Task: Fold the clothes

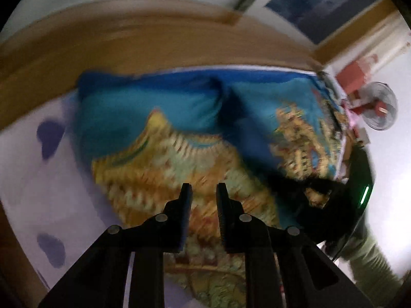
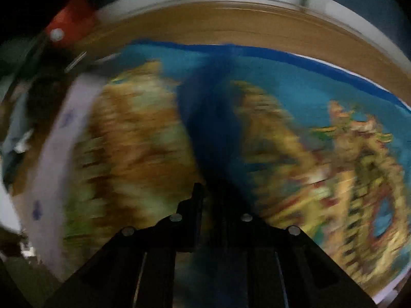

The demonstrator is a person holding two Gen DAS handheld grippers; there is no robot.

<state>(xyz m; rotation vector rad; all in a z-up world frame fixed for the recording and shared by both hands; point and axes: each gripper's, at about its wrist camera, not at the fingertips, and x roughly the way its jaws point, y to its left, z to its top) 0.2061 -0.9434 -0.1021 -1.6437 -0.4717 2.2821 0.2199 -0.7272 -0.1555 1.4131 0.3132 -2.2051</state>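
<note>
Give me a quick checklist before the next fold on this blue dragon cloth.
1. Left gripper free of cloth: ok, a gap shows between the fingers with nothing in it.
2. Right gripper gripping the blue dragon-print cloth: cannot tell, dark and blurred.
3. Cloth lying flat: not ok, a deep dark fold runs down its middle.
4. Cloth on the white bedsheet: ok.
5. Pictures sharp enough to aim: not ok, motion blur.
</note>
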